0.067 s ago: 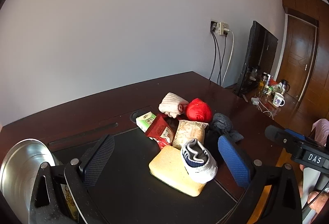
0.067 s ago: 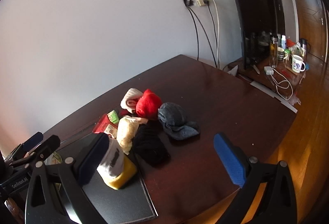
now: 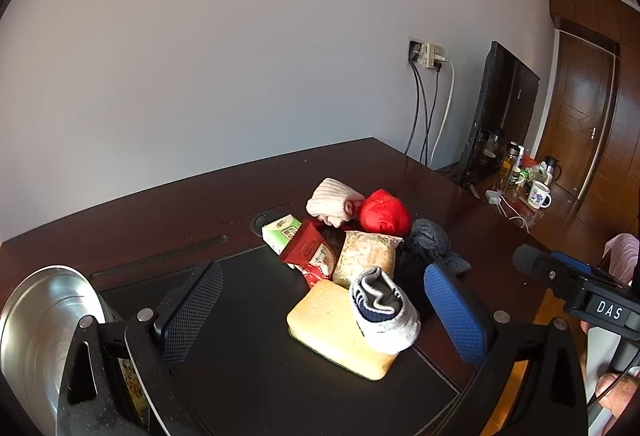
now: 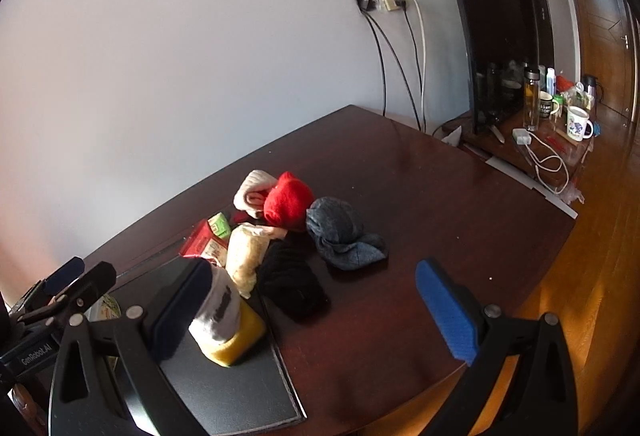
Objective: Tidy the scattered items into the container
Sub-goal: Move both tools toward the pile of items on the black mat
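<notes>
A pile of items lies on the dark wooden table (image 4: pixel 440 203): a yellow sponge (image 3: pixel 340 332) with a grey-and-navy sock (image 3: pixel 384 316) on it, a beige packet (image 3: pixel 368 256), red packets (image 3: pixel 312 256), a green packet (image 3: pixel 280 232), a cream sock (image 3: pixel 332 201), a red sock (image 3: pixel 384 215), a grey sock (image 4: pixel 340 232) and a black sock (image 4: pixel 292 284). A metal container (image 3: pixel 44 332) stands at the far left. My left gripper (image 3: pixel 324 312) is open above the mat, facing the sponge. My right gripper (image 4: pixel 312 308) is open, above the black sock.
A black mat (image 3: pixel 260 376) covers the near table. A monitor (image 4: pixel 508 47), mugs (image 4: pixel 576 121), bottles and cables sit on a low stand at the right. The table's right edge drops to a wooden floor (image 4: pixel 592 276).
</notes>
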Motion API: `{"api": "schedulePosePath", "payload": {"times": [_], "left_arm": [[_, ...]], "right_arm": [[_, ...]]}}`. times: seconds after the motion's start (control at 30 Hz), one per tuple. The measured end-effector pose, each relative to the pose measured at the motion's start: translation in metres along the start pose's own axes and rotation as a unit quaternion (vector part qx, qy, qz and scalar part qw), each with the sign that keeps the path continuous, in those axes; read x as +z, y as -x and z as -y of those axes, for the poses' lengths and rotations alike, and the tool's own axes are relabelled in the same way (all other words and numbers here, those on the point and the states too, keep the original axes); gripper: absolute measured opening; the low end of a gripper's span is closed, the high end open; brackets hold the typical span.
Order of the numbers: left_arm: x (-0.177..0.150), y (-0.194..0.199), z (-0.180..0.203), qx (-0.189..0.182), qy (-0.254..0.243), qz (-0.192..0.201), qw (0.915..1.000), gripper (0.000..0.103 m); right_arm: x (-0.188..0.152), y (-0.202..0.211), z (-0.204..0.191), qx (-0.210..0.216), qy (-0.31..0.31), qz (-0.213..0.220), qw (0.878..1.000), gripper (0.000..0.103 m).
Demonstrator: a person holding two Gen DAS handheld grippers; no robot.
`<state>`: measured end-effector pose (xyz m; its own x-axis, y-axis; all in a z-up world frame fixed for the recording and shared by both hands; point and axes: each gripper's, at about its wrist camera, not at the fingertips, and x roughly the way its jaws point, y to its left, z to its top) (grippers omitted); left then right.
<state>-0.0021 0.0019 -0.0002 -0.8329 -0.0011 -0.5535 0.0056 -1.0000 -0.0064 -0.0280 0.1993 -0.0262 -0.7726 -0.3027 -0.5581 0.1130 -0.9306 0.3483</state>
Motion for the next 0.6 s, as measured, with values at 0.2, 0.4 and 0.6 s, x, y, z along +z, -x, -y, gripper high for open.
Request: {"api": "schedulePosePath", "payload": {"times": [0.2, 0.4, 0.6], "left_arm": [[-0.006, 0.0, -0.007, -0.004, 0.034, 0.015, 0.9993, 0.102], [-0.009, -0.004, -0.018, 0.0, 0.051, 0.01, 0.9986, 0.102], [-0.009, -0.005, -0.025, 0.004, 0.055, 0.008, 0.9985, 0.102]], "right_arm": [[-0.004, 0.005, -0.002, 0.005, 0.02, 0.028, 0.999, 0.103], [0.0, -0.004, -0.019, -0.017, 0.039, 0.002, 0.999, 0.103], [0.001, -0.004, -0.026, -0.028, 0.051, 0.012, 0.998, 0.103]]}}
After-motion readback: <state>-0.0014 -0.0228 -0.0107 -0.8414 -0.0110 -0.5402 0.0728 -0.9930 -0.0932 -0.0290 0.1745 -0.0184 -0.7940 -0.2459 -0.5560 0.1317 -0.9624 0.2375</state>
